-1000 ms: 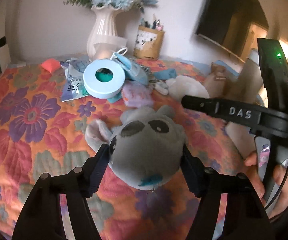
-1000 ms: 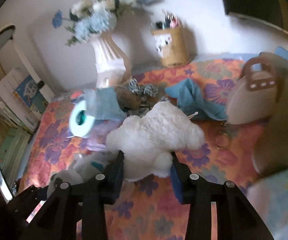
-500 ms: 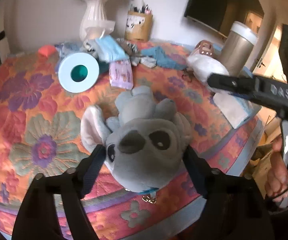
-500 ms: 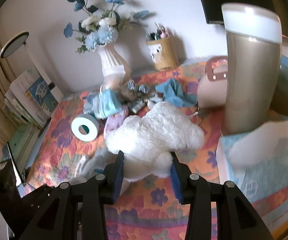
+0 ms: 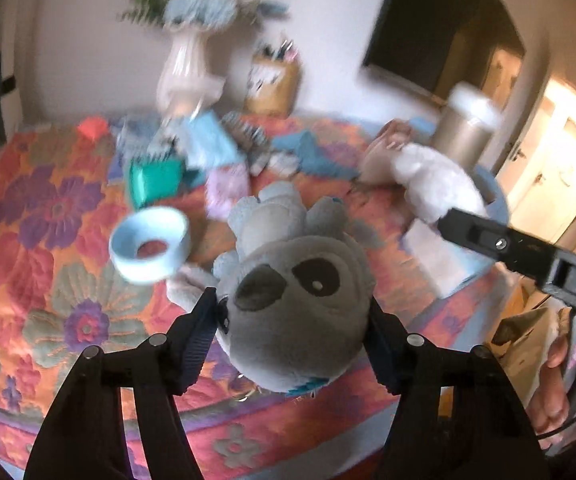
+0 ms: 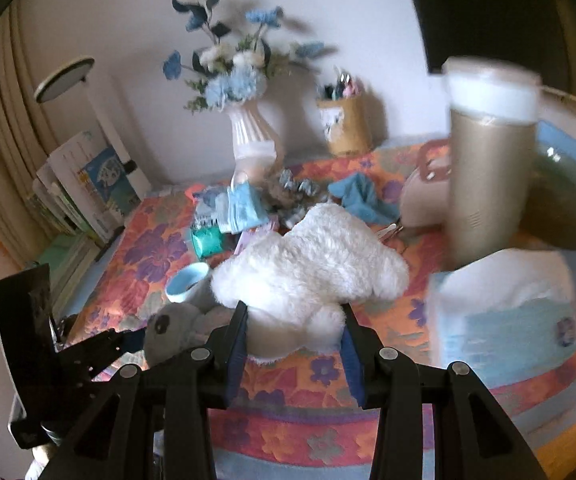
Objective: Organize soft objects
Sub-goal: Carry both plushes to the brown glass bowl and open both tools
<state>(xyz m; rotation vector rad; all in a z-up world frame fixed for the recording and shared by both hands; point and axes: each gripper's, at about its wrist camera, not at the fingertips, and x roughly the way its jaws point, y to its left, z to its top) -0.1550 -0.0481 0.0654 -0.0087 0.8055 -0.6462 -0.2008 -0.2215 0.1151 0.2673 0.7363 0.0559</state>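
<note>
Grey plush koala [image 5: 296, 304] fills the lower centre of the left wrist view, its head wedged between the two black fingers [image 5: 197, 336] of the left gripper [image 5: 292, 336], which are closing in on it with the pads already pressing into both cheeks and the toy lifted clear of the flowered quilt [image 5: 39, 248]. Over in the right wrist view, the white fluffy plush toy [image 6: 312, 272] sits centre frame, pinched at its lower end by the right gripper [image 6: 294, 340], jaws narrow, blue-lined pads sunk into the fur on either side. That white toy also shows at the right of the left view, with a hand [image 5: 560, 384] gripping the handle low in the right corner. Behind both toys the quilt is cluttered: a light blue tape roll [image 5: 149, 244] at left of centre, a teal packet [image 5: 155, 180] above it, a blue cloth [image 6: 362, 200] further back. Along the wall stand a white vase of blue flowers [image 6: 253, 136] and a tan pen holder [image 6: 346, 124]. A tall gold canister with a white lid [image 6: 488, 176] looms at right, blurred, and a pale blue tissue pack [image 6: 508, 312] lies below it.
</note>
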